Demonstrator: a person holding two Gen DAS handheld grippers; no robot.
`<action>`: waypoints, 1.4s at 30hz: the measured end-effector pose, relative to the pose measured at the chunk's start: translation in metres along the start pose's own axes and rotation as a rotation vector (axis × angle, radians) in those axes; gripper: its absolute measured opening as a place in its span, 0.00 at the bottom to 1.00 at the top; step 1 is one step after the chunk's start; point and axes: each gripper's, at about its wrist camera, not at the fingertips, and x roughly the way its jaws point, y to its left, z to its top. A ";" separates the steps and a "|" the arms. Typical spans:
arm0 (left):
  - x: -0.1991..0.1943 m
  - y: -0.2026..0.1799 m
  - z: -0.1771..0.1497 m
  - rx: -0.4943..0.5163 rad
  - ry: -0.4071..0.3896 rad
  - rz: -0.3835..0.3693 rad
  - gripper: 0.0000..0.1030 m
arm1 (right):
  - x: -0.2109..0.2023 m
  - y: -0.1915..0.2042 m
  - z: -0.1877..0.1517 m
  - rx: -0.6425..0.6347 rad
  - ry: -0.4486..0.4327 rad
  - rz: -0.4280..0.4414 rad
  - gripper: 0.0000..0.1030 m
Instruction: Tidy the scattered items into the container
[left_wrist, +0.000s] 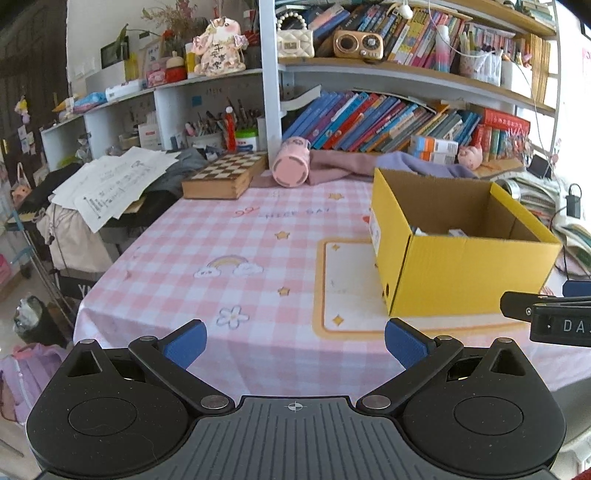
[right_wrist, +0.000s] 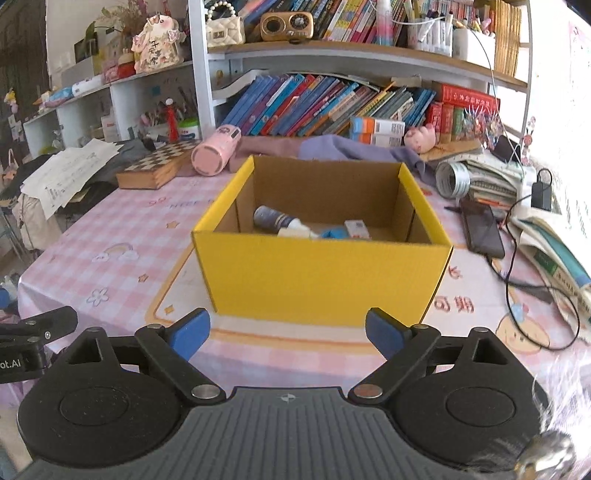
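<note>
Hovering both claws, wide apart and empty, before the yellow box (right_wrist: 321, 280) on the bench (left_wrist: 207, 240).
Left claw (left_wrist: 295, 345) and right claw (right_wrist: 288, 332) sit close; they could collide or nudge the box. Bottles (right_wrist: 277, 218) lie inside; phone (right_wrist: 484, 229) and cable (right_wrist: 524, 280) crowd its right.

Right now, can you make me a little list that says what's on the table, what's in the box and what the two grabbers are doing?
container: yellow cardboard box, open top, on the pink checked tablecloth
inside box: dark bottle, white box, a few other small items
behind box: pink tumbler lying on its side, chessboard box
right of box: black phone
left gripper: open, empty
right gripper: open, empty, facing the box
</note>
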 end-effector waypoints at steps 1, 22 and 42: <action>-0.001 0.001 -0.002 0.002 0.005 -0.003 1.00 | -0.001 0.002 -0.002 0.002 0.004 0.001 0.89; -0.006 0.008 -0.014 -0.006 0.054 -0.034 1.00 | -0.009 0.017 -0.014 -0.021 0.041 0.017 0.92; 0.000 -0.002 -0.015 0.032 0.095 -0.077 1.00 | -0.004 0.014 -0.016 -0.027 0.076 0.005 0.94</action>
